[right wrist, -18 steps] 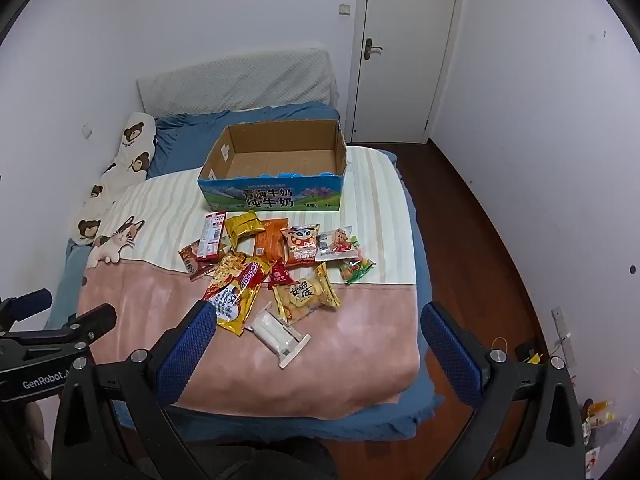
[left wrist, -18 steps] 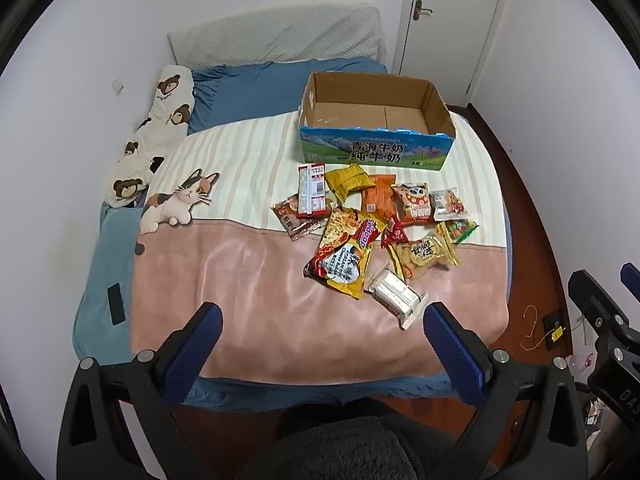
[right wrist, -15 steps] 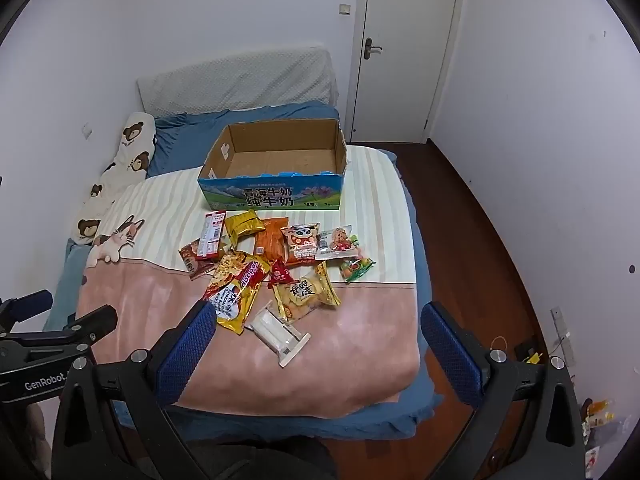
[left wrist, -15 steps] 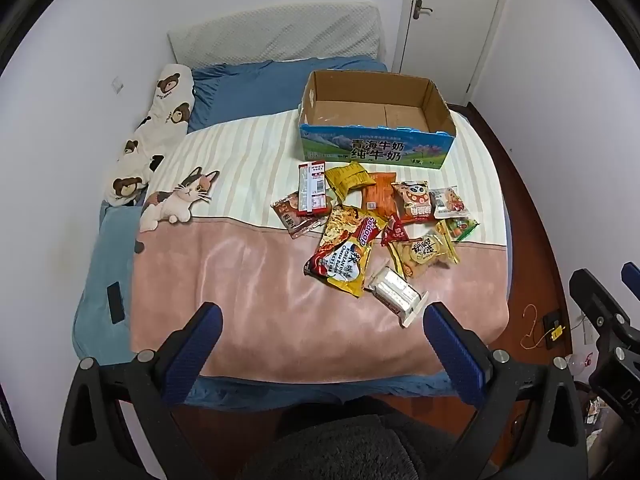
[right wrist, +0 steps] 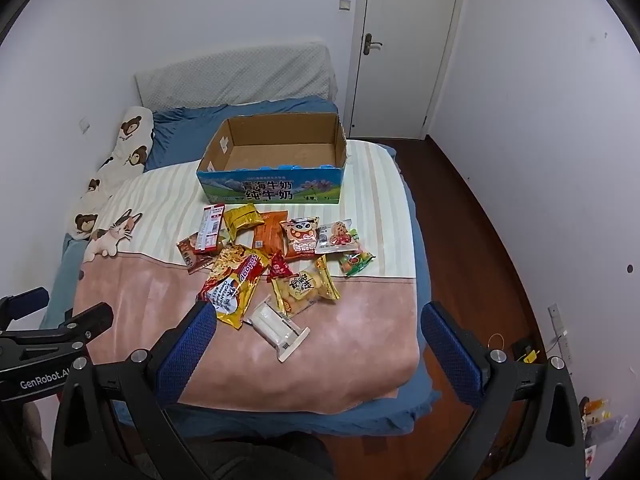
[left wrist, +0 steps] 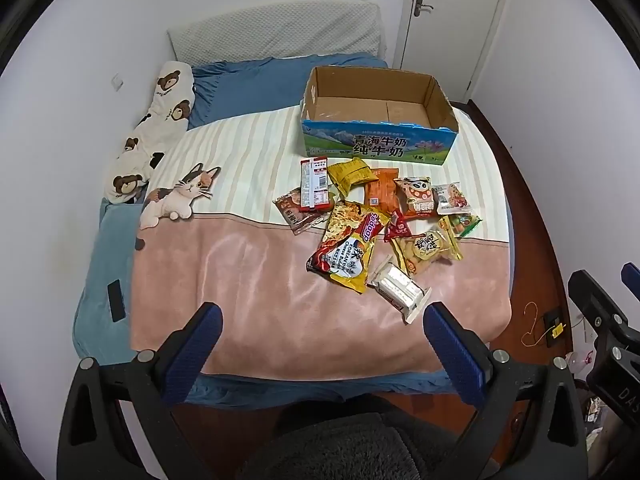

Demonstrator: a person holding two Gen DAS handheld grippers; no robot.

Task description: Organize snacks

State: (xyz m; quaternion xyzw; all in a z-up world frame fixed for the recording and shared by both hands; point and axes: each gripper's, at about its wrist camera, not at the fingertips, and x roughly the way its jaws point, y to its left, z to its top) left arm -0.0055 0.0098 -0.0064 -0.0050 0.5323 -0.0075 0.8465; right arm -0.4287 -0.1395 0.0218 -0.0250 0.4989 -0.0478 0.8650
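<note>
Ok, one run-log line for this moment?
stage: not started | left hand-held gripper: open, empty | right hand-held gripper: open, empty | snacks: on bed | box: empty

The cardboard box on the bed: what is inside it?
The cardboard box looks empty: only its bare brown floor shows. Its near wall hides the front strip of the floor. The snack packets lie in front of it.

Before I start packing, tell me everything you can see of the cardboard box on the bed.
The cardboard box is an open-topped, shallow brown carton. Its front wall is printed blue and green with a meadow scene and white Chinese lettering, and its top edge looks roughly torn. Nothing shows inside; the bare floor is visible. It sits upright on the striped part of the blanket, behind the snack pile, apparently touching none of it.
</note>
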